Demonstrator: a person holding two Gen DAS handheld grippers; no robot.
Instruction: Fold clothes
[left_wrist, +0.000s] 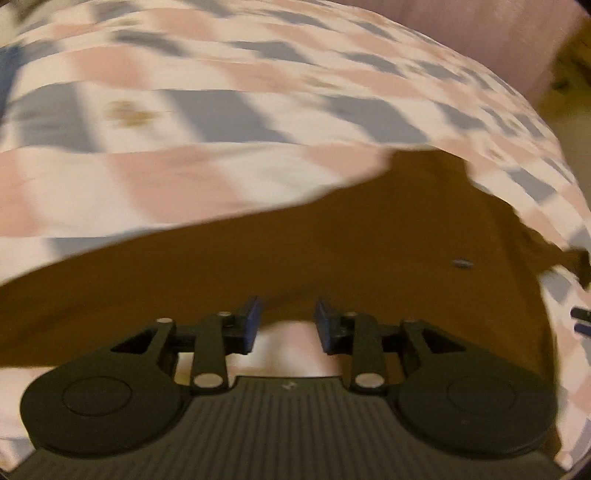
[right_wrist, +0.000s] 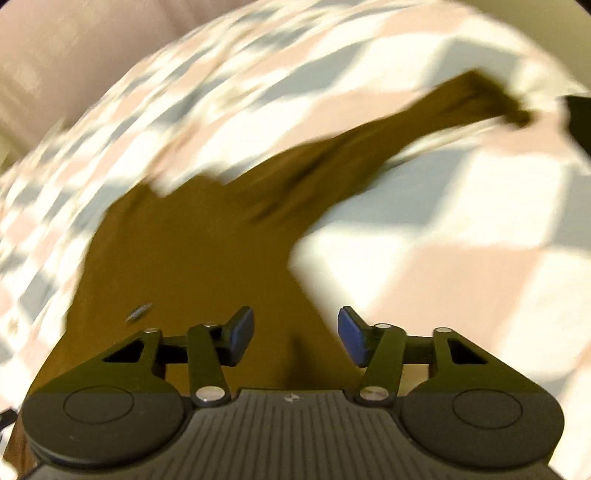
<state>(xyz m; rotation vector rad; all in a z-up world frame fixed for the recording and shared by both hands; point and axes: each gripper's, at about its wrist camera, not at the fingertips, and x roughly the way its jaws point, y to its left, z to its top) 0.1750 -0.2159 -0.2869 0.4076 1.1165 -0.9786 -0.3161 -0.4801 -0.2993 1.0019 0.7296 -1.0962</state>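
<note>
A brown garment (left_wrist: 295, 240) lies spread on a bedsheet (left_wrist: 184, 110) checked in pink, grey-blue and white. It carries a small grey mark (left_wrist: 463, 263). My left gripper (left_wrist: 288, 314) hangs over the garment's near edge, open, with only cloth and sheet showing below the gap. In the right wrist view the same brown garment (right_wrist: 184, 258) fills the middle, and one long sleeve (right_wrist: 406, 122) stretches to the upper right. My right gripper (right_wrist: 295, 325) is open above the garment's body, nothing between its blue pads (right_wrist: 242, 332). Both views are blurred.
A pink padded surface (left_wrist: 480, 37) rises behind the checked sheet (right_wrist: 443, 258), also seen as the pink padding (right_wrist: 55, 55) at top left. A yellowish floor strip (left_wrist: 569, 92) shows at the far right. A dark shape (right_wrist: 580, 114) cuts in at the right edge.
</note>
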